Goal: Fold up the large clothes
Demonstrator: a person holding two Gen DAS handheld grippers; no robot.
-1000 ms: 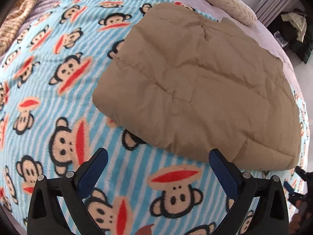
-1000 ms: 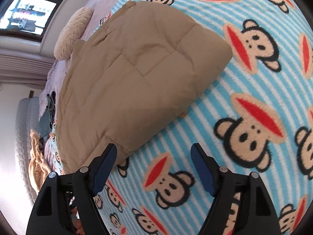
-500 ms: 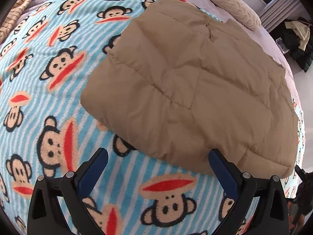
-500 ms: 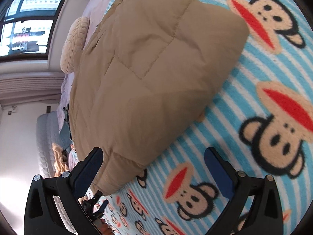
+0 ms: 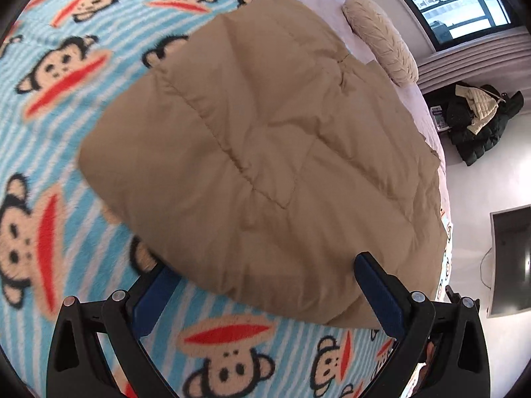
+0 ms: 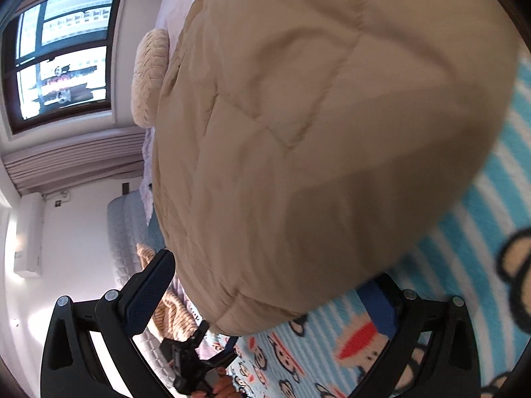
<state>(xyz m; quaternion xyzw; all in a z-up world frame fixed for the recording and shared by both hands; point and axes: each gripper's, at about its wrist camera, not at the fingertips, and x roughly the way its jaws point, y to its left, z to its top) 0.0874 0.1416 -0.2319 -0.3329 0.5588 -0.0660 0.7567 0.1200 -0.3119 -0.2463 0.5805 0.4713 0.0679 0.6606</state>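
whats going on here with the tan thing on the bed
A person holds a two-finger gripper in each hand over a puffy tan quilted garment lying partly folded on a monkey-print blanket. The left gripper and right gripper are both wide open, each at the garment's near edge with that edge between the fingers, gripping nothing yet. A cream pillow lies past the garment's far end.

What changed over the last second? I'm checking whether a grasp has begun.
Both grippers closed in on the tan jacket, its near edge now between their fingers. The right gripper opened wider; the left gripper stayed open. Nothing is gripped yet. The jacket lies unmoved on the blanket.
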